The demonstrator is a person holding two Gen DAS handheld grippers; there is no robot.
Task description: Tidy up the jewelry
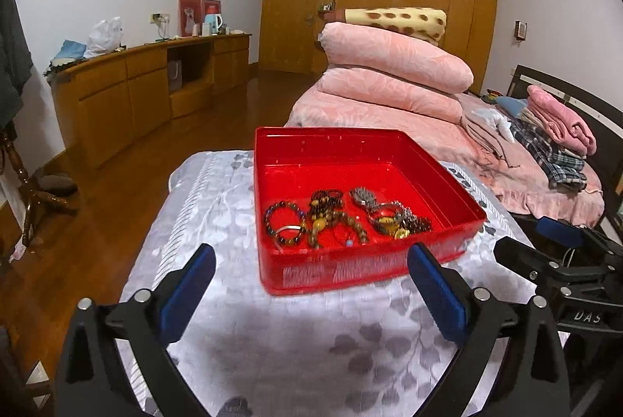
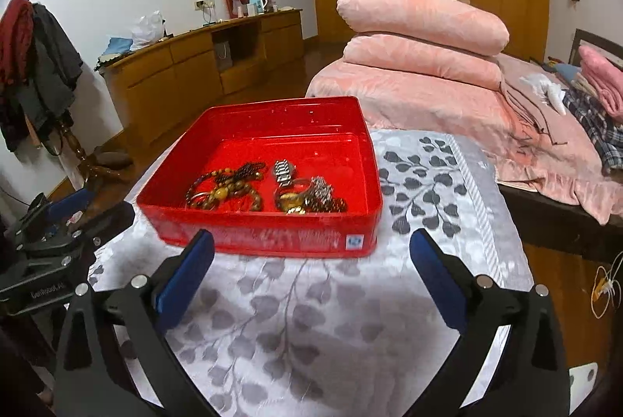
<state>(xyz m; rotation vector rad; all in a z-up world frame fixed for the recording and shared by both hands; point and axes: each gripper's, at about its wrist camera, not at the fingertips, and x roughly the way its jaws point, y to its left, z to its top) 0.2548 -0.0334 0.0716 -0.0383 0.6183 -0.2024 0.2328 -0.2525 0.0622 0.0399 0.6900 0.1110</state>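
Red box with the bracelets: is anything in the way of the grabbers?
Only the red box's own near wall. It stands between both open grippers, left and right, and the jewelry inside. The cloth in front holds nothing else, so reaching over the rim looks possible.

**A bedroom in a home**

This is a room where someone sleeps; a big bed (image 1: pixel 447 129) with a pink cover fills one side; two fat pink quilts (image 1: pixel 393 70) are folded and stacked on it, with a yellow spotty blanket (image 1: pixel 397 21) on top; folded clothes (image 1: pixel 553 136) lie further along the bed. Tall brown wooden wardrobes (image 1: pixel 409 0) cover the far wall; a long low wooden cabinet (image 1: pixel 148 90) runs along the side wall, with a kettle (image 1: pixel 213 21) and a white plastic bag (image 1: pixel 103 37) on it; coats hang on a wooden coat stand (image 2: pixel 35 62); the floor (image 1: pixel 97 222) is shiny brown wood.
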